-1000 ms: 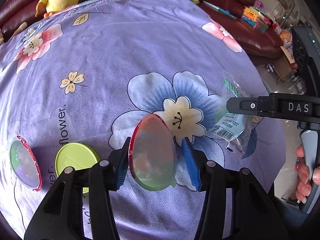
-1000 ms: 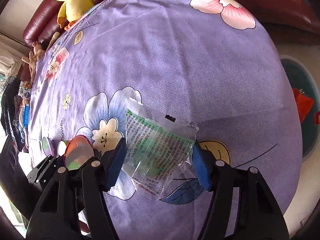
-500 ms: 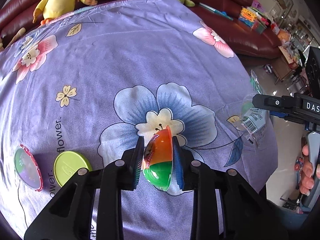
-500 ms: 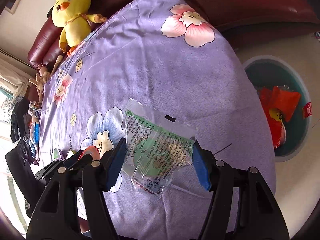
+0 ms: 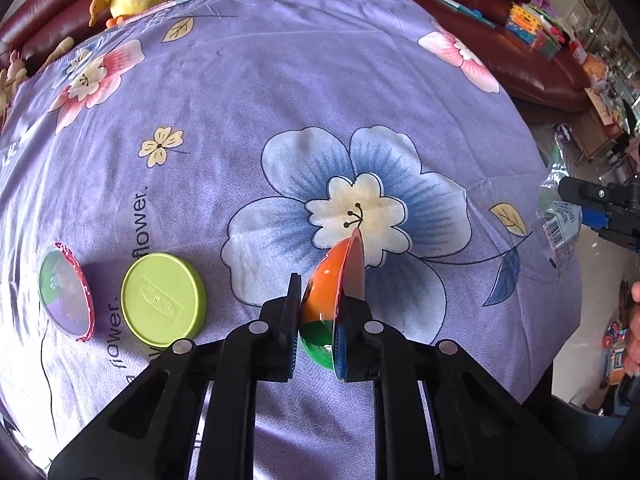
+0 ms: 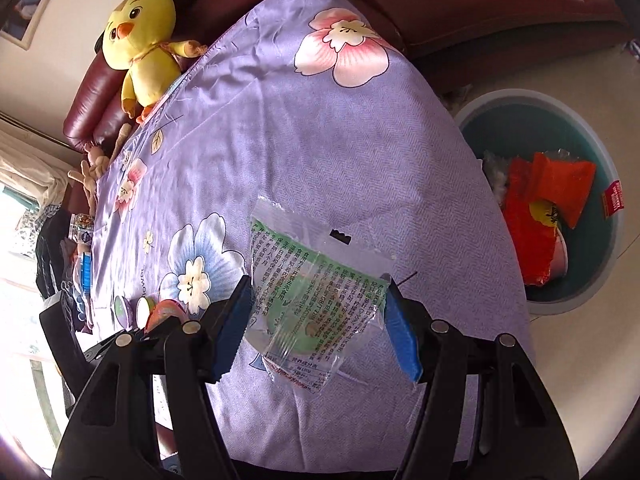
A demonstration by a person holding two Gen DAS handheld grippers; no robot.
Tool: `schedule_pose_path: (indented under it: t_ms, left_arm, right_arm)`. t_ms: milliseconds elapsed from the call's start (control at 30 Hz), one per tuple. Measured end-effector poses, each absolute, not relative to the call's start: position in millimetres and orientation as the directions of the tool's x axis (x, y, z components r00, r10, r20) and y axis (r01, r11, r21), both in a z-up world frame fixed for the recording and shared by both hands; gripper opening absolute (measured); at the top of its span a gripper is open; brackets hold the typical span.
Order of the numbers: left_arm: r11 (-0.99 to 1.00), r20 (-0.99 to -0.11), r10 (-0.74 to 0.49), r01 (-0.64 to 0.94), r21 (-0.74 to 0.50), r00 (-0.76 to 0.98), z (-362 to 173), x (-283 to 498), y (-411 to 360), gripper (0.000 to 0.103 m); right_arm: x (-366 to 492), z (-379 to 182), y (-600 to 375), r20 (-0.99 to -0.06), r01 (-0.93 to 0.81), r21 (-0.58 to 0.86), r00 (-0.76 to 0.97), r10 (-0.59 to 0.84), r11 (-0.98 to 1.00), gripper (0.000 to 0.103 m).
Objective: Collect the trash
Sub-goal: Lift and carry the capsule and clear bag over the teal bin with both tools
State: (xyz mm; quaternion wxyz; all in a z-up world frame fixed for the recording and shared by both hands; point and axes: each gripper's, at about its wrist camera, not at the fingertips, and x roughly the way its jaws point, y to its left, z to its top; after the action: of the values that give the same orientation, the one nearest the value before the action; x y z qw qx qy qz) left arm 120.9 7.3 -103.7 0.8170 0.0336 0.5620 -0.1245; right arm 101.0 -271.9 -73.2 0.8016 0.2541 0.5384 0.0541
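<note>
Left tool [image 5: 318, 320] just closing, clamped on jelly cup [image 5: 328, 300]; right tool [image 6: 316, 320] clamped on wrapper [image 6: 316, 292]; next, carry to bin [image 6: 608, 184]

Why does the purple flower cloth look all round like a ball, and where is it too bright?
Left wrist view: the fisheye lens bulges the purple cloth and blacks out the corners; the green lid is sharp. Right wrist view: same bulge, and the window on the left glares white; the clear wrapper shines a little.
</note>
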Motion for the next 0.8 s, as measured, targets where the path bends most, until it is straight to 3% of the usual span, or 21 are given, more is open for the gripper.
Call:
schedule_pose_path:
  t_ms: [300, 800]
  left_arm:
    - [0.95, -0.908, -0.188, 0.305, -0.07, 0.375, -70, 128, -26, 0.015]
    - [0.767, -0.878, -0.363, 0.635, -0.092, 0.312, -37, 140, -247, 0.015]
  right_arm:
    - [96, -63, -295, -0.801, 0.193, 0.508, 0.465, 0.378, 0.839, 0.06]
    - [52, -30, -459, -0.77, 0.377, 0.49, 0.61, 0.187, 0.786, 0.06]
